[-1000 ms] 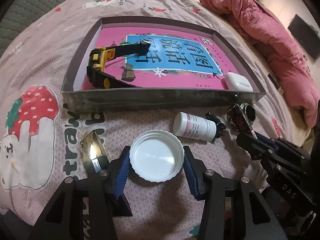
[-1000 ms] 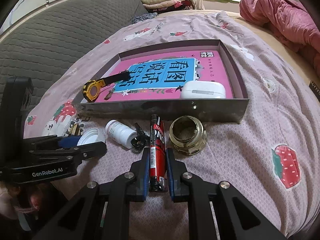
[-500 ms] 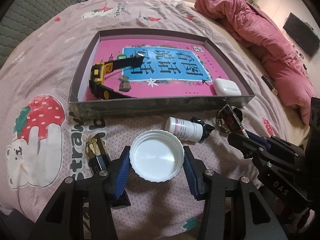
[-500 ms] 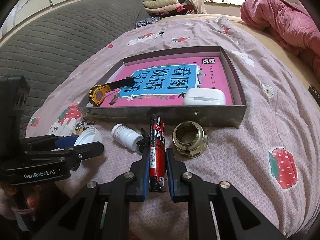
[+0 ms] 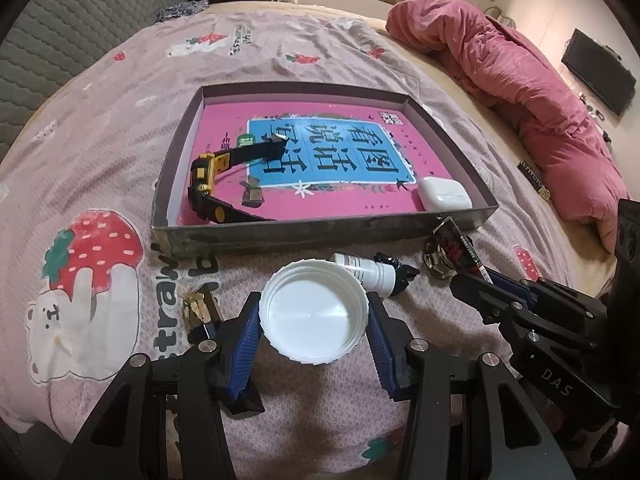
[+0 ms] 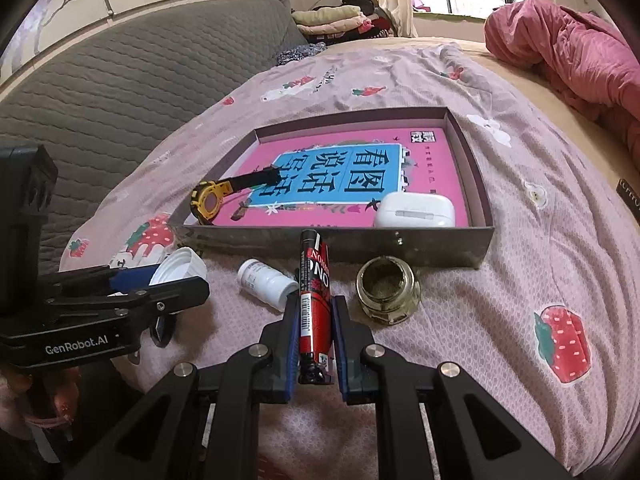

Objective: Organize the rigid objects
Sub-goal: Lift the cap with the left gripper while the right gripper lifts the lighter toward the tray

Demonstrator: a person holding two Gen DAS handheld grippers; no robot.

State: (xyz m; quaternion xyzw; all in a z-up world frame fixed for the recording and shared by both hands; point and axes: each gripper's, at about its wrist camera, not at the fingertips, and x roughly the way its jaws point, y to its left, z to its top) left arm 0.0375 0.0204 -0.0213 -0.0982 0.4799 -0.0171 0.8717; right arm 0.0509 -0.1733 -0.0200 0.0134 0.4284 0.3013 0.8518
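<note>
A white jar lid [image 5: 314,317] is pinched across its rim by the left tongs [image 5: 314,332], and a red marker [image 6: 315,300] is clamped lengthwise in the right tongs [image 6: 315,338]; both are carried clear of the bed [image 6: 540,248], just short of the tray's [image 5: 320,232] near wall, presumably for setting inside beside the yellow watch [image 5: 204,184] and earbud case [image 5: 443,194].

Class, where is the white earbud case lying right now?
In both views, the white earbud case lies inside the tray, in its near right corner, on the pink book.
</note>
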